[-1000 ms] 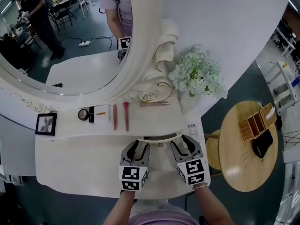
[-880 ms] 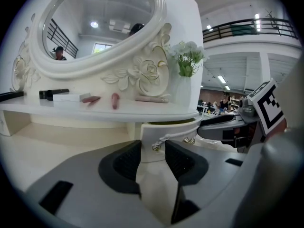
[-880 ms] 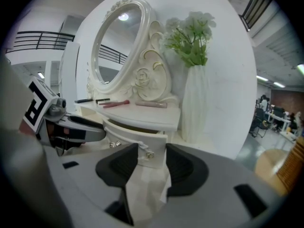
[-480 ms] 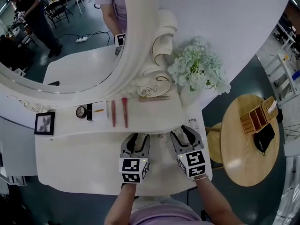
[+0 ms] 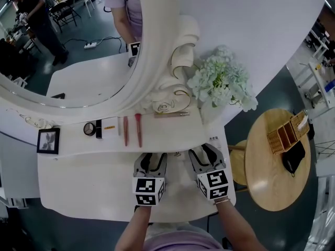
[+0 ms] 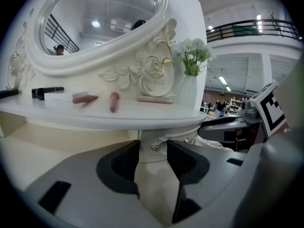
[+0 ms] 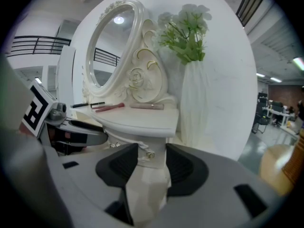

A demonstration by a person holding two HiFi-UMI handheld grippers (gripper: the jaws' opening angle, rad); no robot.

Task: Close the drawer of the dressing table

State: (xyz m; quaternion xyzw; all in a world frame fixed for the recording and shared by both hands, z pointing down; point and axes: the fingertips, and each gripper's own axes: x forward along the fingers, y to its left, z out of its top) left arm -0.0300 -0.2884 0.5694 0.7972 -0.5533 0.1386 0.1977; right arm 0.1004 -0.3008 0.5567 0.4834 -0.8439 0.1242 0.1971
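Head view looks steeply down on the white ornate dressing table; gripper views sit low, close, facing its white shelf, shared by all.

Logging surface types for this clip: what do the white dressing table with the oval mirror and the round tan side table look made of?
The white dressing table is probably painted wood or moulded resin: smooth, even satin white with a soft sheen, and its carved rose ornament has gilt edging. The round tan side table looks like wood or veneer: matt, warm light-brown top.
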